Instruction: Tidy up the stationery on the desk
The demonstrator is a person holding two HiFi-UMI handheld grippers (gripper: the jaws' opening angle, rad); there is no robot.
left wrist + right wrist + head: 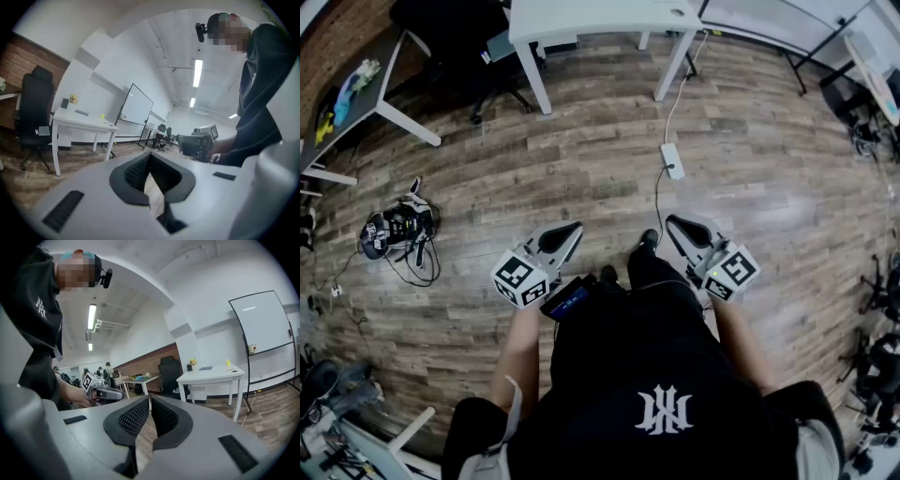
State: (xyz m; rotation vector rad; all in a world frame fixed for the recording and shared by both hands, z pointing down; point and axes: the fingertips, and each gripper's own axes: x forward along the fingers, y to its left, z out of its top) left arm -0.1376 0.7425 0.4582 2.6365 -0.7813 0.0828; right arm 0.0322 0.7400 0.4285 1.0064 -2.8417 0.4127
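As the left gripper (569, 232) stands: jaws closed tip to tip, nothing between them, held out roughly level over the floor.
Right gripper (677, 227): likewise closed at the tips and empty, level, beside the left one.
Stationery: a few small pieces spread along the desk top. From the left they are a dark cup (189, 367) touching a little bunch of yellow flowers (193, 361), a flat dark-grey piece (205, 368) and a small bright-yellow piece (228, 363). They are too small to name further.
Where it lies: well ahead of both grippers, across open floor, and neither gripper is near it.
Desk (581, 17): plain white top on white splayed legs.
Floor (750, 187): worn brown-grey wood planks with a slight gloss.
Far left of the left gripper: a grey side table (356, 89) with coloured odds on it.
Nearer left of the left gripper: a heap of black gear (398, 230) with loose cables, lying on the floor.
Just behind the left gripper: a dark device (569, 298) with a blue-lit screen, at the person's waist.
Ahead, between the grippers: a white power strip (672, 161), its cable running towards the desk.
Room beyond the desk: a black office chair (169, 369) and a brick wall (9, 70) to its left, a whiteboard (260, 322) on a stand to its right, and white walls above.
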